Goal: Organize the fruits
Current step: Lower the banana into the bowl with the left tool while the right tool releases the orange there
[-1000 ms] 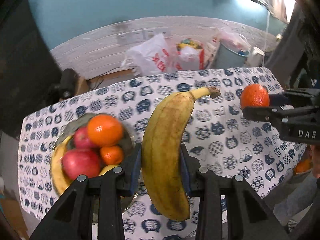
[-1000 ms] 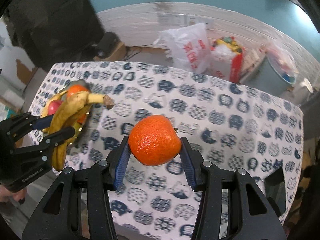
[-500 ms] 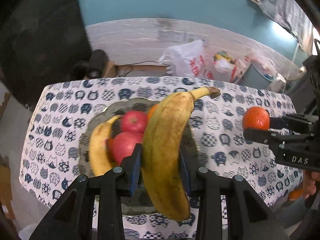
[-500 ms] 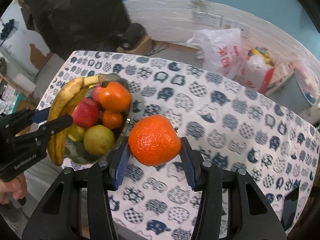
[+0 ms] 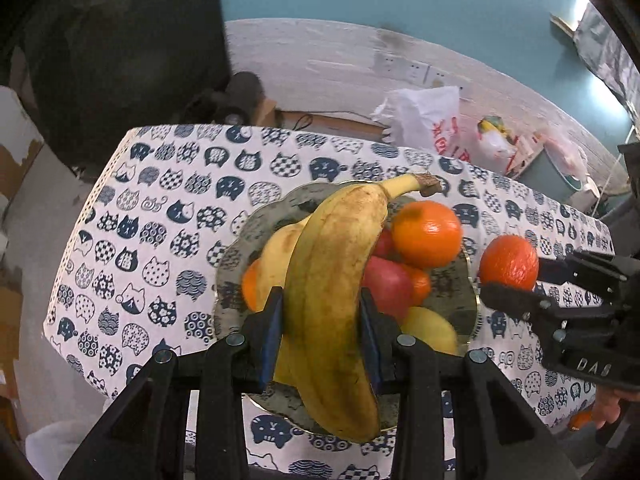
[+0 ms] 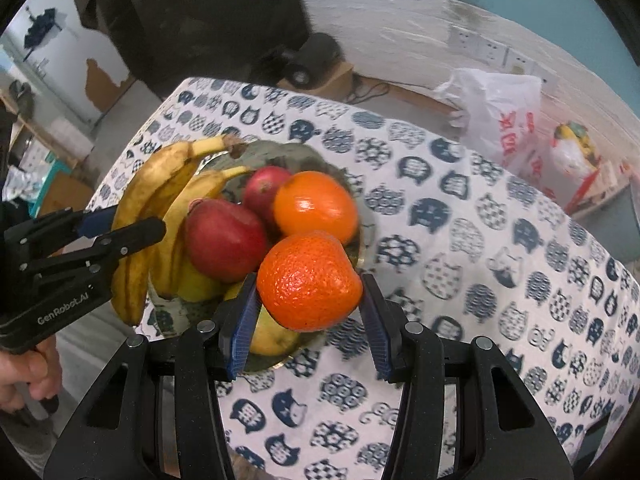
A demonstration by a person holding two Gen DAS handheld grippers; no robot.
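The left gripper (image 5: 322, 334) is clamped on a spotted banana (image 5: 332, 300) held above the fruit bowl (image 5: 232, 280); the right gripper (image 6: 308, 316) is clamped on a mandarin (image 6: 310, 286) at the bowl's right rim. The bowl sits near the tabletop's (image 6: 500, 264) left edge and is crowded — a banana, red apples (image 6: 224, 240), an orange (image 6: 316, 208), a yellow-green fruit (image 5: 432, 330). To its right the cat-print cloth lies bare as far as the far edge. Beyond that edge stand plastic bags (image 6: 500, 120) against the wall.
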